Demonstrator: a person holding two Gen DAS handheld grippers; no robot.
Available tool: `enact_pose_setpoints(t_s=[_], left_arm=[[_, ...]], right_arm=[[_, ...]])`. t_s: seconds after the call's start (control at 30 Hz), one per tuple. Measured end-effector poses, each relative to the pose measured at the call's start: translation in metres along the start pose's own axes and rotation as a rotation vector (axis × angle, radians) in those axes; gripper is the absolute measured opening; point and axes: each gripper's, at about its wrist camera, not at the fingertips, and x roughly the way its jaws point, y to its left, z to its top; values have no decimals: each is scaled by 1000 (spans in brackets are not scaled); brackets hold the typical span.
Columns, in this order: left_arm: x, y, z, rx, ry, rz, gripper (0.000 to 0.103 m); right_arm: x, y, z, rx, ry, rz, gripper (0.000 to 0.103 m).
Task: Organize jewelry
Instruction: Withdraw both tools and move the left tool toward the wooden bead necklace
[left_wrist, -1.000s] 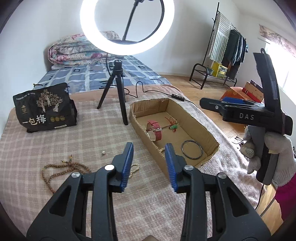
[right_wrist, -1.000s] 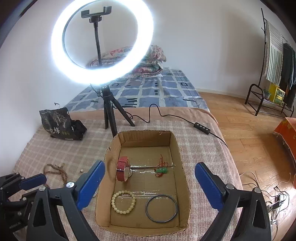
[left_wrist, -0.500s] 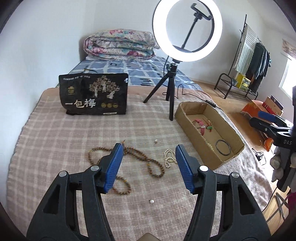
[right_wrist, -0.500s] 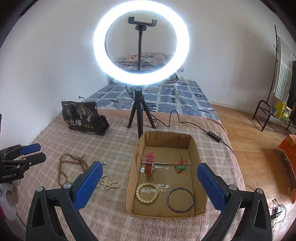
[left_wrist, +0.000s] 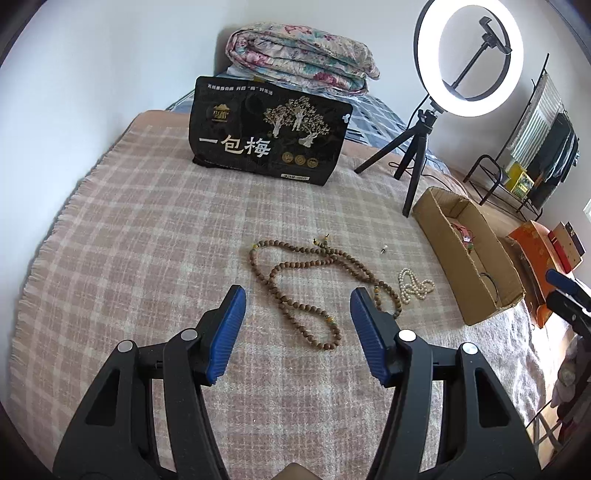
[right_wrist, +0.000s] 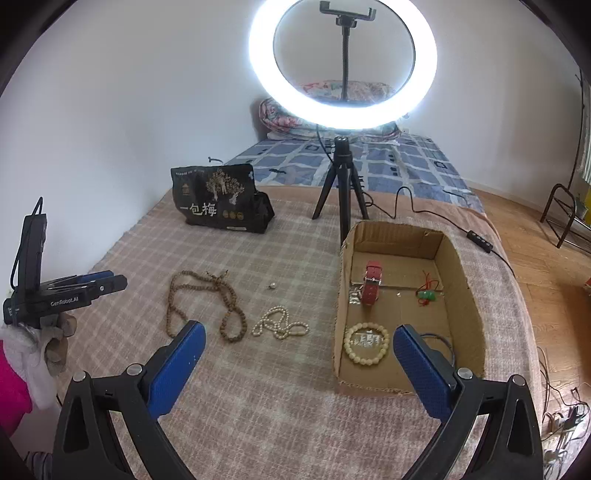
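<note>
Presently, the wooden bead necklace (left_wrist: 295, 280) lies loose on the plaid blanket (left_wrist: 147, 240), the pearl strand (right_wrist: 279, 325) just beside it, near the cardboard box (right_wrist: 461, 288). Left gripper (left_wrist: 297, 332) and right gripper (right_wrist: 295, 365): fingers wide, empty.

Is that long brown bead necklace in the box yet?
Not yet. The brown bead necklace lies loose on the blanket, left of the cardboard box.
</note>
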Motion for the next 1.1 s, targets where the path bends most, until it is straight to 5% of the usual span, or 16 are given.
enact_pose_setpoints(t_s=[0.5,1.1], left_arm=[[43,28,-11,-114,94,-18,60],[107,22,-6,-230,202,-55,60]], right_arm=[[56,75,-52,-148,116,156,79],[113,95,-72,-183,198,210,57]])
